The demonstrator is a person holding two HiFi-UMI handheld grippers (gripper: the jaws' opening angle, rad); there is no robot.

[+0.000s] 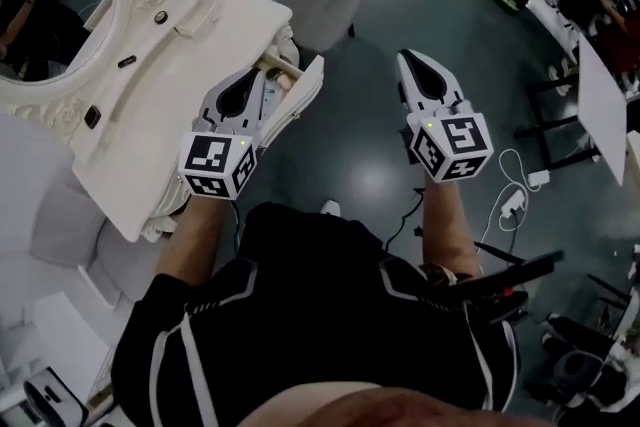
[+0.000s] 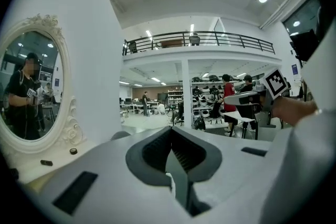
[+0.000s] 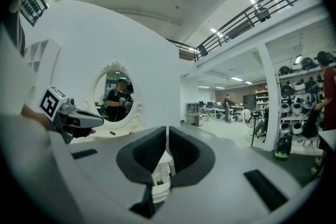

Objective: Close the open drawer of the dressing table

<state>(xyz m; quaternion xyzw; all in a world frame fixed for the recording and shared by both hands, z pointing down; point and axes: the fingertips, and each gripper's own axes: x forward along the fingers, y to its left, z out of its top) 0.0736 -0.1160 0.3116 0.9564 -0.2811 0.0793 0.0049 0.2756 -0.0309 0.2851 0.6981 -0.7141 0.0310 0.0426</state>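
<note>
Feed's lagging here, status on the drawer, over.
Drawer open. Left gripper shut, empty, beside its front. Right gripper shut, empty, over floor. Nothing seen blocking.

We count one dressing table, one oval mirror on it, one open drawer, three small dark objects on the tabletop, one grey chair, and two grippers: a left gripper and a right gripper.

The person wears a black short-sleeved top with thin white stripes. The left gripper and right gripper are white shells with dark grey ribbed pads. Each carries a cube of black-and-white square markers.
</note>
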